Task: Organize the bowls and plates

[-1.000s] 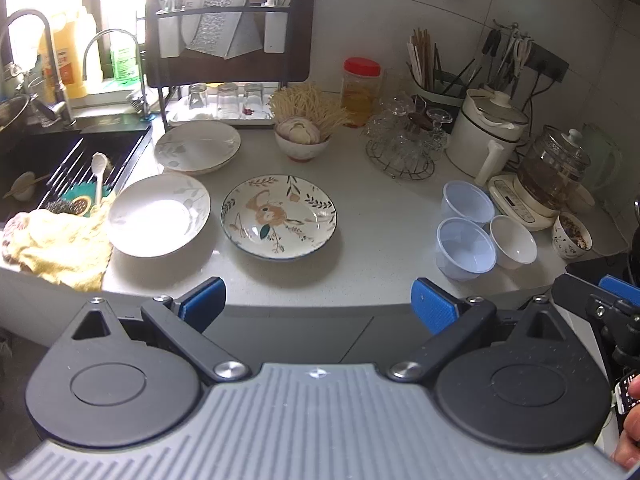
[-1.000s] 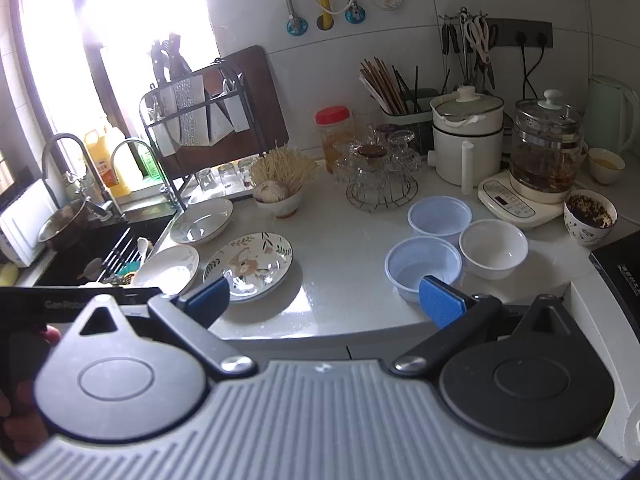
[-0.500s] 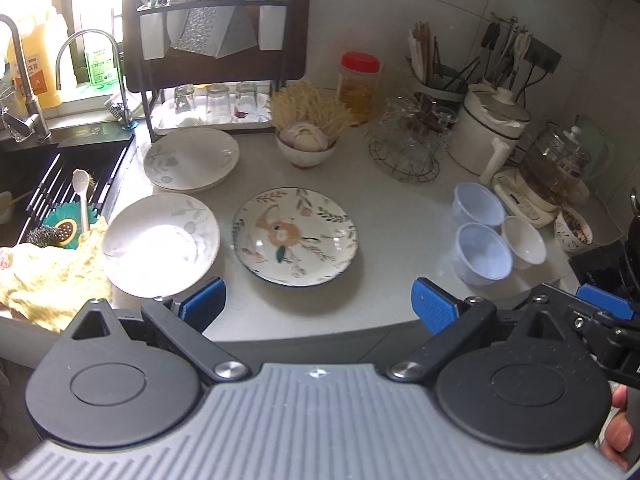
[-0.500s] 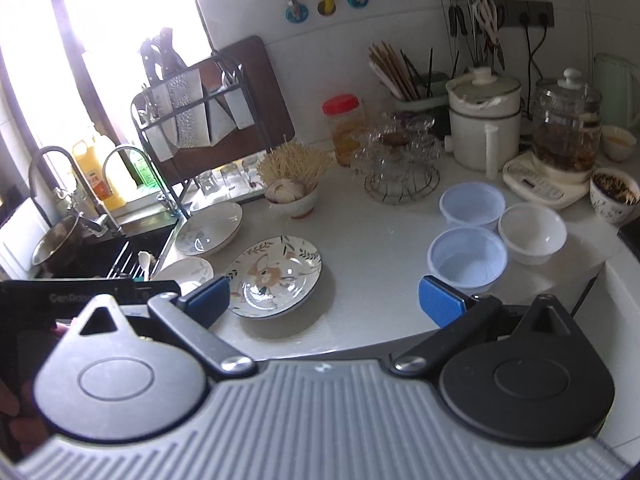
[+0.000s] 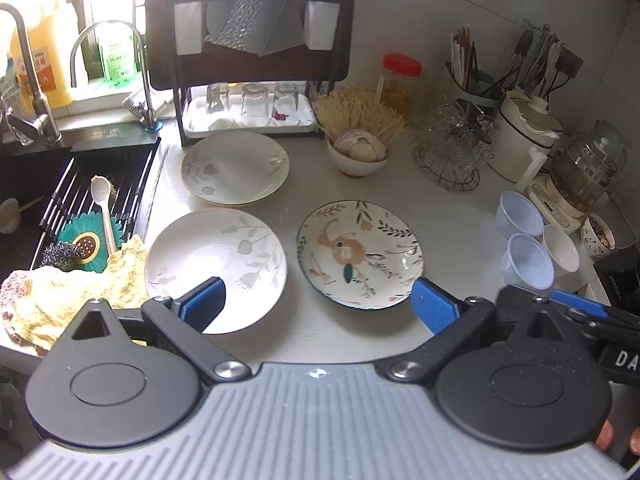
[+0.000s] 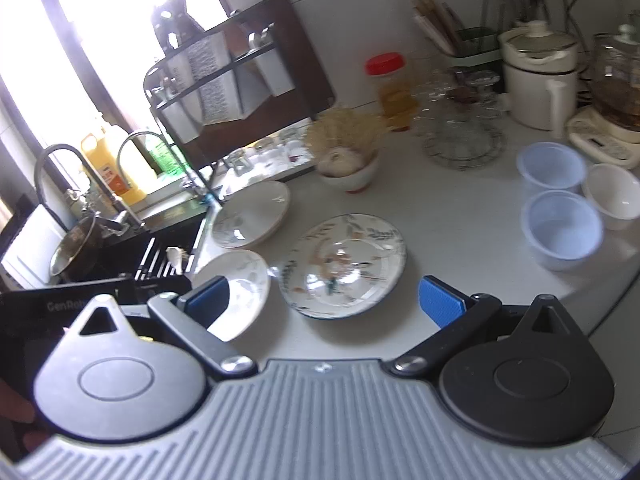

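The round flower-painted ceramic plate [image 5: 360,254] lies flat on the white surface [image 5: 448,208], just ahead between the left gripper [image 5: 318,300] pads; both it and the right gripper [image 6: 326,294] gape apart, empty, right gripper similarly near.

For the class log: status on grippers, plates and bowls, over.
Left gripper open, empty. Right gripper open, empty. Round floral-patterned plate untouched on white countertop. Nothing blocking it.
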